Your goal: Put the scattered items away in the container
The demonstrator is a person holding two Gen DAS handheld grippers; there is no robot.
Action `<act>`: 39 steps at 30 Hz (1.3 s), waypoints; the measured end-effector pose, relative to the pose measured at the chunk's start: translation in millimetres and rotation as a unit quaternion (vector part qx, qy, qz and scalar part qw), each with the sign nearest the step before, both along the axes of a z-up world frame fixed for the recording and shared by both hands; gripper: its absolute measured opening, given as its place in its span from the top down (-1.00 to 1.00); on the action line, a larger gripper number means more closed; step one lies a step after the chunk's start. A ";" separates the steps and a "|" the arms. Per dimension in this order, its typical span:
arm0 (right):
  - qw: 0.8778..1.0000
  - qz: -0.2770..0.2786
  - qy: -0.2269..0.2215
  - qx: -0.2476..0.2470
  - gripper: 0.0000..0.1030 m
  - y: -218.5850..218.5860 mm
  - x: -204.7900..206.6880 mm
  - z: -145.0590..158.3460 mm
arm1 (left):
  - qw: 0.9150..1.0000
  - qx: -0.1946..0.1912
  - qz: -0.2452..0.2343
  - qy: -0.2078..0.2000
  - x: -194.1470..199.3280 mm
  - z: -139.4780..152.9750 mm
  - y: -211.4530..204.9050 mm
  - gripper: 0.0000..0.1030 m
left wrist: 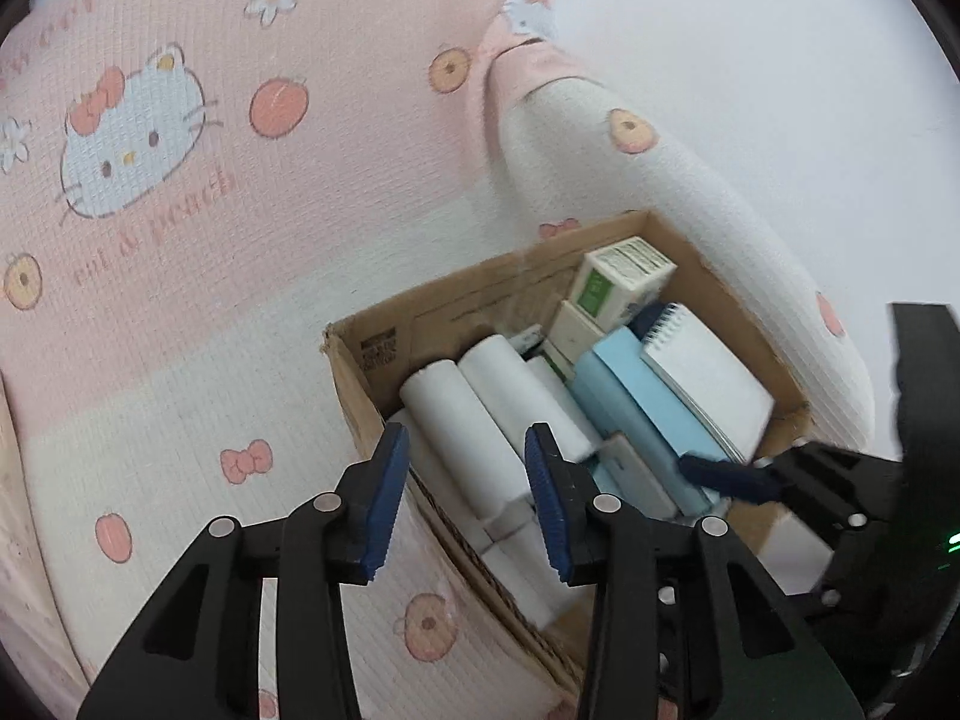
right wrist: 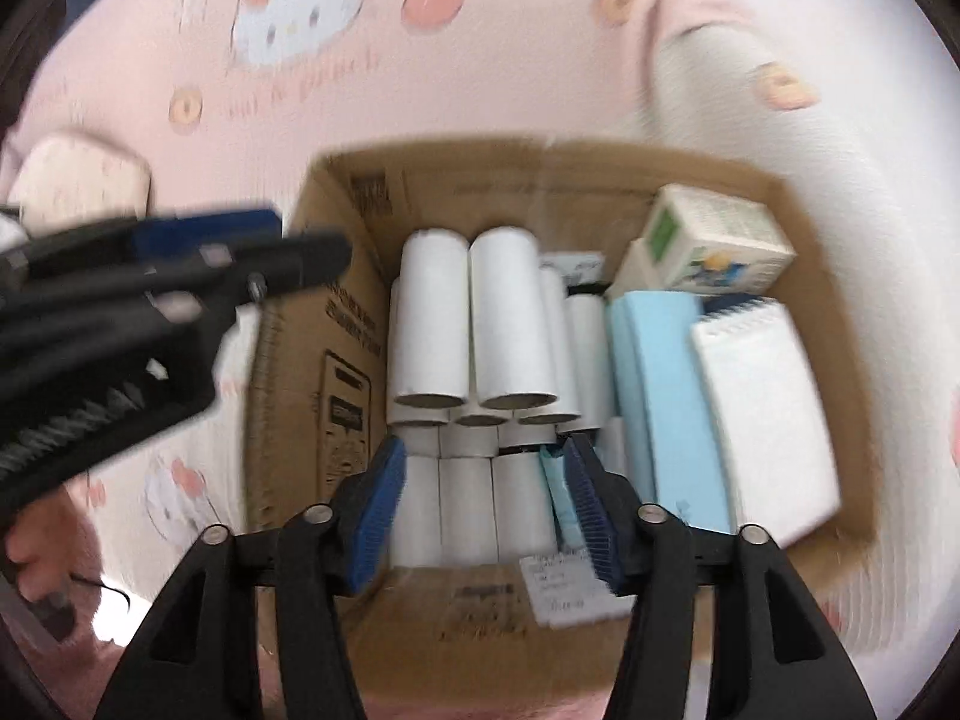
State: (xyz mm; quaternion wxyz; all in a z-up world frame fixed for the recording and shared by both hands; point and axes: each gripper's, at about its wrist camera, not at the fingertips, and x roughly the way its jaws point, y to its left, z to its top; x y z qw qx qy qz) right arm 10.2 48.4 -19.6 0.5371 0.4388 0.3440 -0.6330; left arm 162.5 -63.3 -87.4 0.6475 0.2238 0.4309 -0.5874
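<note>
Both grippers empty, jaws spread: left gripper [left wrist: 468, 504] above near box corner, right gripper [right wrist: 480, 510] over the open top, apparently between picks. Below, cardboard box [right wrist: 336, 276], corrugated, sitting on quilted pink cartoon-print bedspread [left wrist: 180, 120]. Packed inside in rows, likely to save room: smooth white paper rolls [right wrist: 468, 324], pale blue flat packs [right wrist: 672, 396], spiral notepad [right wrist: 762, 408]. Farthest corner: green-and-white carton [right wrist: 714, 246], tilted.

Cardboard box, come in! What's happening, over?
Left gripper open, empty. Right gripper open, empty, above the cardboard box. White rolls, notepad inside. Nothing blocking.
</note>
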 end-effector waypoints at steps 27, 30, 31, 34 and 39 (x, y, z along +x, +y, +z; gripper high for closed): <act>0.970 -0.170 0.148 -0.092 -0.64 94.3 71.3 76.9 | 0.984 -0.075 -0.060 -0.152 -56.4 68.2 116.4 -0.37; 0.970 -0.173 0.146 -0.091 -0.64 96.8 73.1 78.7 | 0.984 -0.071 -0.055 -0.152 -56.8 68.1 117.9 -0.38; 0.970 -0.171 0.141 -0.095 -0.64 97.9 73.9 79.4 | 0.984 -0.072 -0.053 -0.153 -57.1 68.9 119.1 -0.38; 0.971 -0.166 0.139 -0.100 -0.65 101.9 79.0 81.9 | 0.983 -0.077 -0.049 -0.159 -59.7 71.5 123.2 -0.38; 0.968 -0.166 0.154 -0.105 -0.71 107.8 87.6 88.7 | 0.983 -0.084 -0.042 -0.160 -63.6 75.4 130.0 -0.38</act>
